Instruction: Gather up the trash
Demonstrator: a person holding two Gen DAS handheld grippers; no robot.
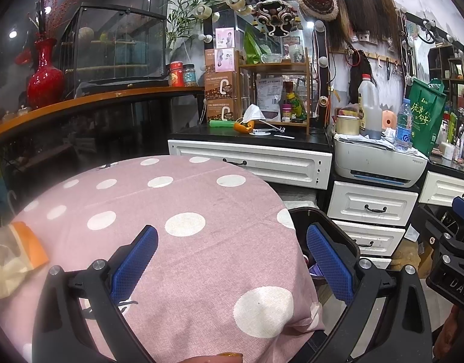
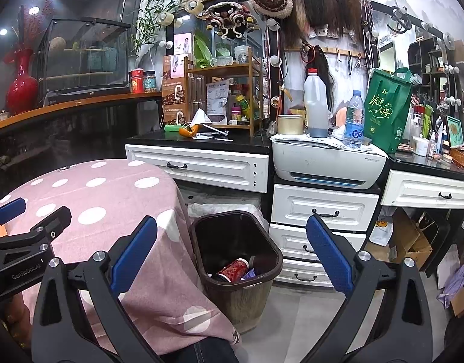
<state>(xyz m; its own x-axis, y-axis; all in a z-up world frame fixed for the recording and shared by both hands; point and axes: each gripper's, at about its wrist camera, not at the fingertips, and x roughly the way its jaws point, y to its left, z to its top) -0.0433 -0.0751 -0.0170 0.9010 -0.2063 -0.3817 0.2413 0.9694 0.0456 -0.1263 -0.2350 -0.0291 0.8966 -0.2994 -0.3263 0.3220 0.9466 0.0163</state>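
Observation:
A crumpled clear plastic wrapper with an orange band (image 1: 12, 257) lies at the left edge of the pink polka-dot tablecloth (image 1: 177, 199). My left gripper (image 1: 232, 260) is open and empty above the cloth, right of the wrapper. A dark trash bin (image 2: 236, 260) stands on the floor right of the table, holding a red can (image 2: 233, 270) and other scraps. My right gripper (image 2: 232, 257) is open and empty, hovering over the bin. The bin's rim shows in the left wrist view (image 1: 331, 220). The left gripper's side shows in the right wrist view (image 2: 26, 236).
White drawers (image 2: 198, 166) under a black counter stand behind the table and bin. A white printer (image 2: 328, 163) carries bottles. A green bag (image 2: 386, 112), a wooden shelf (image 2: 225, 90) and a red vase (image 1: 46, 75) stand beyond. Cardboard boxes (image 2: 410, 242) lie on the floor at right.

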